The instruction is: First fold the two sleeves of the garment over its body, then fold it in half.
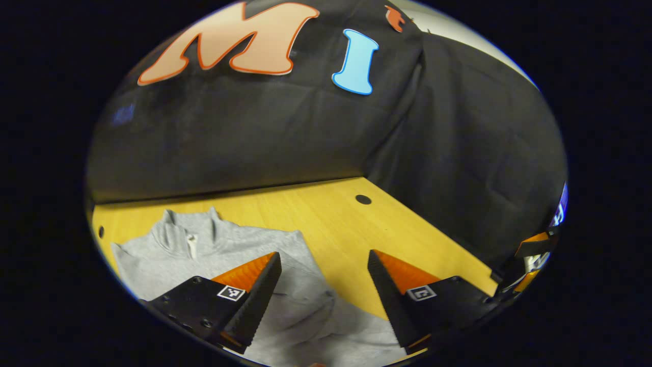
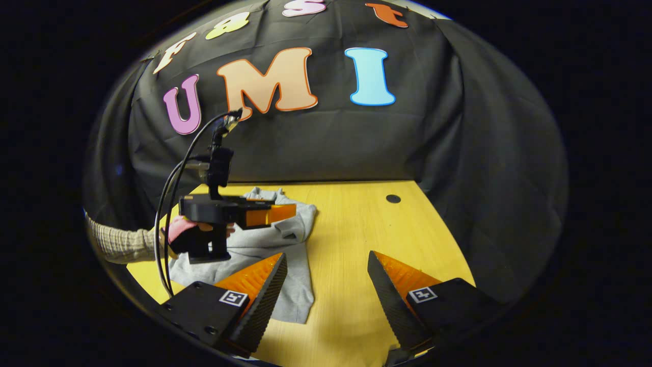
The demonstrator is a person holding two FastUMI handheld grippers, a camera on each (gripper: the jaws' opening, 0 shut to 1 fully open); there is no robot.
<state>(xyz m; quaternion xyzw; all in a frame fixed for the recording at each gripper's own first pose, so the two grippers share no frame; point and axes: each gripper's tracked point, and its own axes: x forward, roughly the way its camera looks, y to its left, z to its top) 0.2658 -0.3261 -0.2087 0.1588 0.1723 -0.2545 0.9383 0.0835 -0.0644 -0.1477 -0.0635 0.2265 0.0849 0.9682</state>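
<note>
Folding has reached a stage where the grey garment (image 2: 285, 239) lies as a narrow bundle on the left half of the wooden table (image 2: 356, 224), collar toward the booth wall; both sleeves appear already laid over the body, though the right gripper view does not confirm this fully.

Left side: the left gripper (image 2: 285, 213), held by a hand (image 2: 186, 232) in a ribbed sleeve (image 2: 119, 243), hovers above the garment's upper part. In the left gripper view its fingers (image 1: 257, 295) stand wide apart with nothing between them, the collar (image 1: 188, 237) just ahead.

Right side: the right gripper (image 2: 326, 295) is likewise spread and empty, its left finger over the garment's lower hem, its right finger over bare table.

Risks, as judged:
- Pinching only the top layer at the hem would leave the lower layer behind, so the half fold opens a sleeve.
- Closing unevenly, one gripper ahead of the other, would skew the fold line.
- The trailing cable (image 2: 170, 204) near the left gripper may drag cloth.
</note>
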